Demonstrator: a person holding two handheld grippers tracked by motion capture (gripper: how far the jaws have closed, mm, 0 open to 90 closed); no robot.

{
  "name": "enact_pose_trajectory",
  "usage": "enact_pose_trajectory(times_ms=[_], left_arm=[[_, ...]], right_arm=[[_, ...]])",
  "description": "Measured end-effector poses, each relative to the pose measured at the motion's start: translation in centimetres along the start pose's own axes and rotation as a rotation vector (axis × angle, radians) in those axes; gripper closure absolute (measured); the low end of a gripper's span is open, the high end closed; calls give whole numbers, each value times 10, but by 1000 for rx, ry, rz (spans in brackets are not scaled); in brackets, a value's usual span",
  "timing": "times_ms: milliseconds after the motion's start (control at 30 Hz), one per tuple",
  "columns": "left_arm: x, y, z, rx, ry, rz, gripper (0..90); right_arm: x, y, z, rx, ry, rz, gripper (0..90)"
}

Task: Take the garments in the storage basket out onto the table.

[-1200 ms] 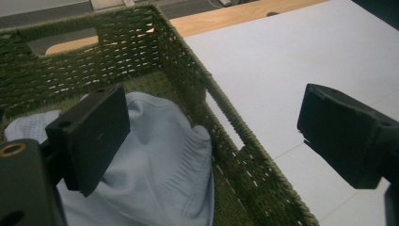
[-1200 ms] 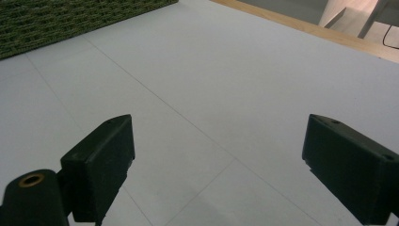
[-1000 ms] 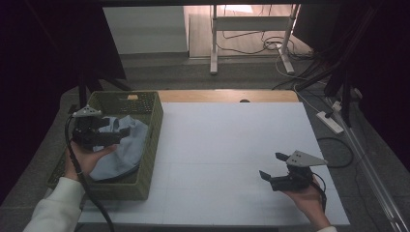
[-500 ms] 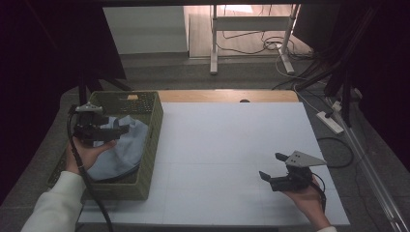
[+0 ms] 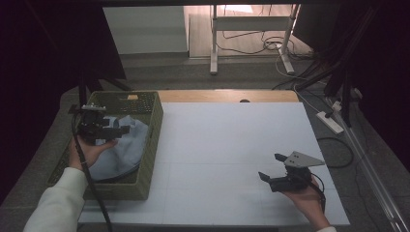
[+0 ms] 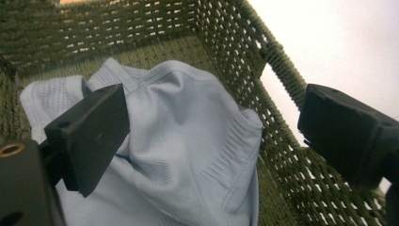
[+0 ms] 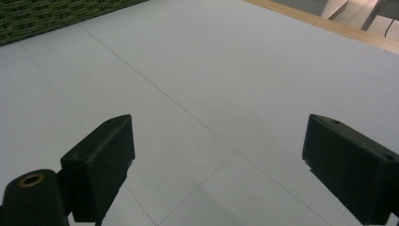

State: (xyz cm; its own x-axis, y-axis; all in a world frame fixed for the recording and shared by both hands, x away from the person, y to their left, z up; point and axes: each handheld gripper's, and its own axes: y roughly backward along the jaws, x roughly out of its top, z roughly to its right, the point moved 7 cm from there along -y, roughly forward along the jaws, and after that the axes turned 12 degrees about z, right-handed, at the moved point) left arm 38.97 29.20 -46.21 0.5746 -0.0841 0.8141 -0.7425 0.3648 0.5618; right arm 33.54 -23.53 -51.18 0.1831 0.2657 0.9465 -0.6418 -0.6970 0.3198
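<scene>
High view is showing the right gripper (image 5: 271, 170) lying nearest, jaws spread, over the bare white table (image 5: 227, 145) and pinching nothing. Farther left, the left gripper (image 5: 116, 129) is hovering over the green woven basket (image 5: 150, 140), its jaws spread too. Left gripper view is showing the light blue shirt (image 6: 188, 141) lying crumpled inside the basket, beneath those jaws.

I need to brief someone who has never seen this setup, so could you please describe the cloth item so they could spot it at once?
Start at the white table and look to its left edge, where a green woven basket sits. The light blue garment lies crumpled inside it, under the open left gripper. It is the one soft, pale thing against the dark weave.
</scene>
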Motion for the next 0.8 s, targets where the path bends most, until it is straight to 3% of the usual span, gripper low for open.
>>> enact_pose_trajectory(times_ms=[800], left_arm=[[-19, -15, -23, 32, 65, -61, 96]], right_arm=[[-2, -2, -1, 2, 7, -13, 101]])
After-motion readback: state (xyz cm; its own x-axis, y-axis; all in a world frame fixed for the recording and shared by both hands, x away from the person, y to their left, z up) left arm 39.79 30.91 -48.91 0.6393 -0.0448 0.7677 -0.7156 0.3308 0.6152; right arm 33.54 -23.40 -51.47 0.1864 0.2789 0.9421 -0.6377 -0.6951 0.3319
